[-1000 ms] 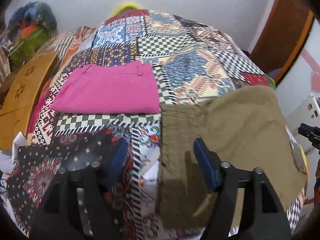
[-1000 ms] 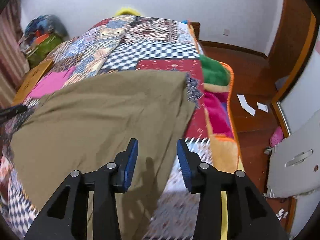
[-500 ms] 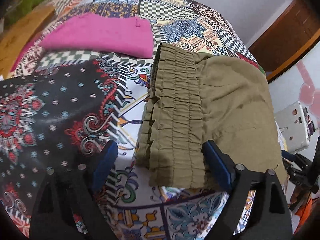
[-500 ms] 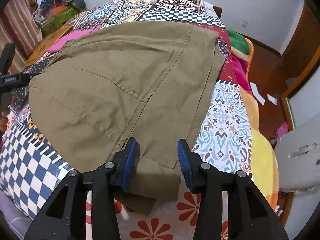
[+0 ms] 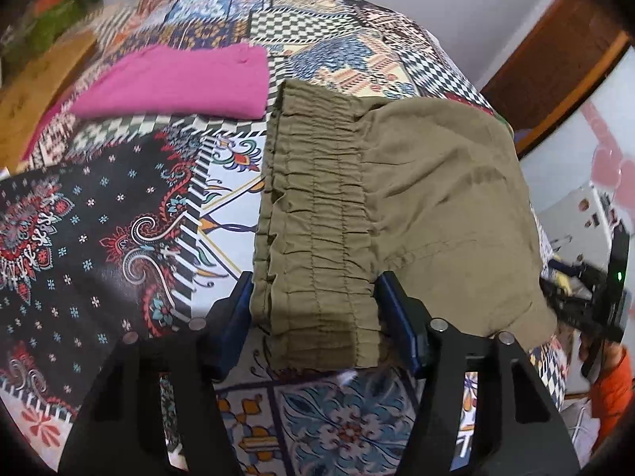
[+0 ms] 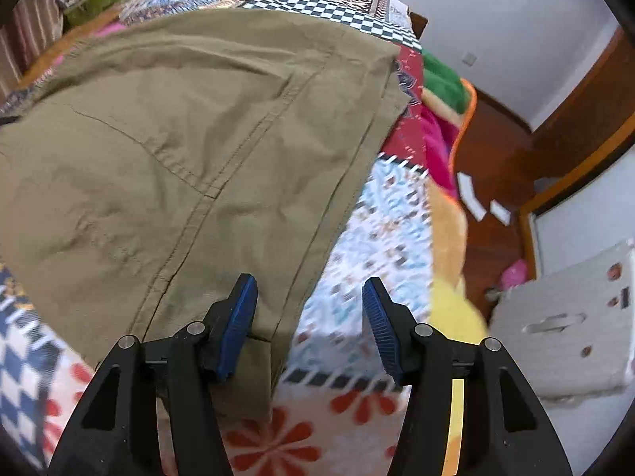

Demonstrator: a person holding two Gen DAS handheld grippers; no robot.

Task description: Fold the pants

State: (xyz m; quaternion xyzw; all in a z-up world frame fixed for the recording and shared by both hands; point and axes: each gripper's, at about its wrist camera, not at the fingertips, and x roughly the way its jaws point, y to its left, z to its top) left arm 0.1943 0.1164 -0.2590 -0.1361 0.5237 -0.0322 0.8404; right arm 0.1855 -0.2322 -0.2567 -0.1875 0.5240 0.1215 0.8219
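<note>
Patchwork bedspread (image 5: 325, 428) carries olive pants (image 5: 416, 206), lying flat at centre. Both grippers have dropped close within a second: the left gripper (image 5: 313, 309), spread wide, straddles the gathered waistband (image 5: 317, 214); the right gripper (image 6: 309, 317), also unclenched, brackets the hem corner at 6 o'clock. Grasping likely comes next. Only the left view shows pink folded clothing (image 5: 178, 83) at 11 o'clock.

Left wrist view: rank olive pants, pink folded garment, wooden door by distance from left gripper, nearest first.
From the left gripper:
1. Olive pants: waistband between the open fingers.
2. Pink folded garment: farther back, left, on the bedspread.
3. Wooden door: far right, beyond the bed.
</note>
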